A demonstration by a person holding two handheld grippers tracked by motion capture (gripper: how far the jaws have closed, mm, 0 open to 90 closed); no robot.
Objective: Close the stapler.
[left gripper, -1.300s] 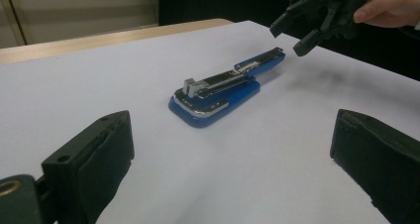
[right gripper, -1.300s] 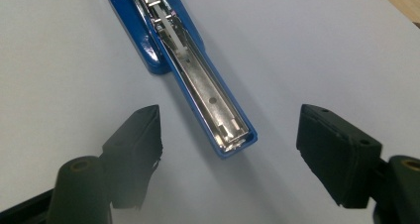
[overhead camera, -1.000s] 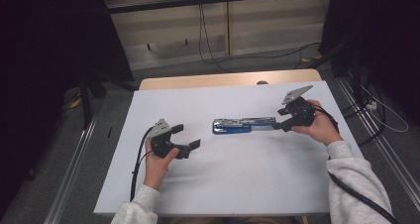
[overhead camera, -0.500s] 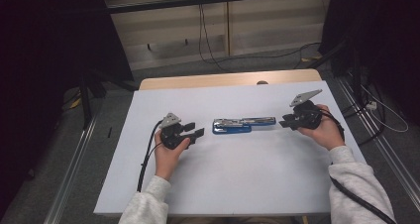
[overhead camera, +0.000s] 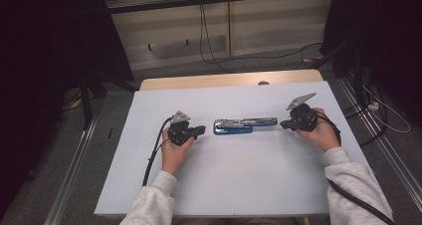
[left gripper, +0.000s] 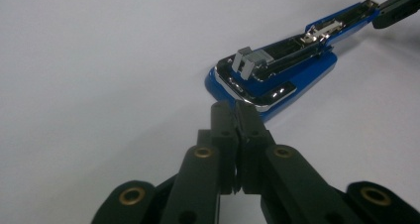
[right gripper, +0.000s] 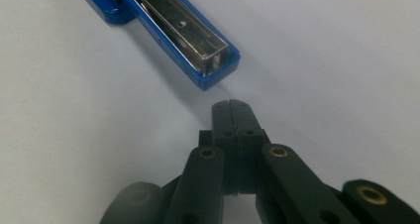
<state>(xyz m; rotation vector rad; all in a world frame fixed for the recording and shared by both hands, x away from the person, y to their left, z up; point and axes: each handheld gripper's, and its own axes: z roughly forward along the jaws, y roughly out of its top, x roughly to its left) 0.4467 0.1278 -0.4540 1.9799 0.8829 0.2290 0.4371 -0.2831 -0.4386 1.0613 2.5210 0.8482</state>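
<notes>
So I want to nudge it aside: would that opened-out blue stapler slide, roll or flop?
The stapler lies flat and long on the smooth white table, so it would probably slide, not roll. Its hinged halves are spread, so they may swing when lifted.

stapler (right gripper: 163,28) cut off top-left, rt gripper view

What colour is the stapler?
The stapler is blue, with shiny silver metal inside. The left gripper view shows it best.
</notes>
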